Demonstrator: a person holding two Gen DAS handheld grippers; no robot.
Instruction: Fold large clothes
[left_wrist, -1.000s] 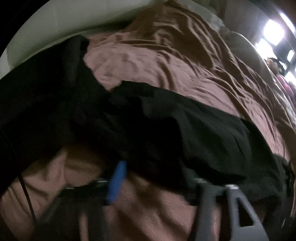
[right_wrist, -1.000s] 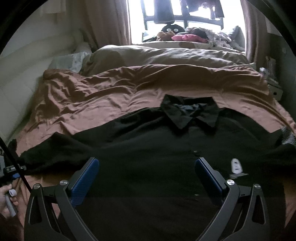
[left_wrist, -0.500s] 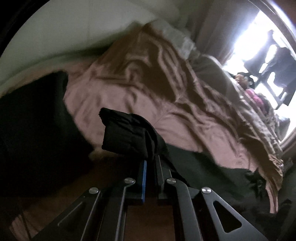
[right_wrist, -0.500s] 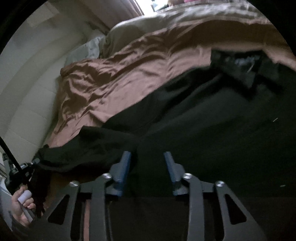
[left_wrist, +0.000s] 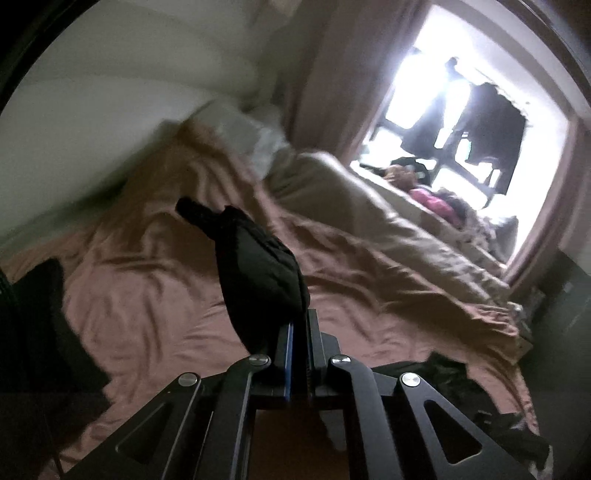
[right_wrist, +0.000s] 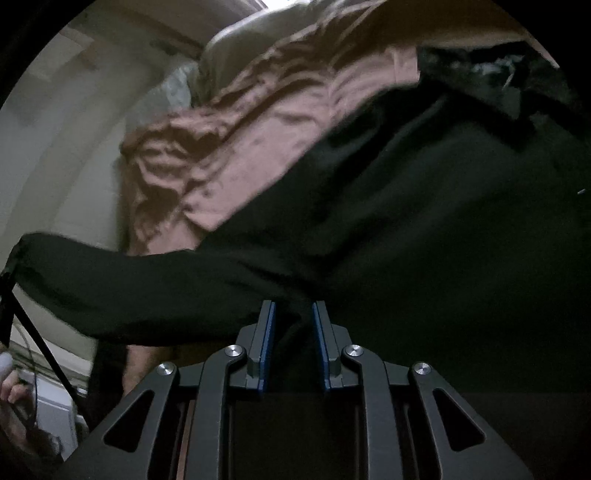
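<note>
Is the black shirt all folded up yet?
No. The black shirt still lies mostly spread on the brown bedspread, with only its sleeve lifted, pinched in the left gripper.

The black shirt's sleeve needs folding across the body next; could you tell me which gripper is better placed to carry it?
Left. The left gripper is shut on the sleeve, raised off the pink bedsheet. The right gripper is closing on the black shirt body, likely anchoring it.
</note>
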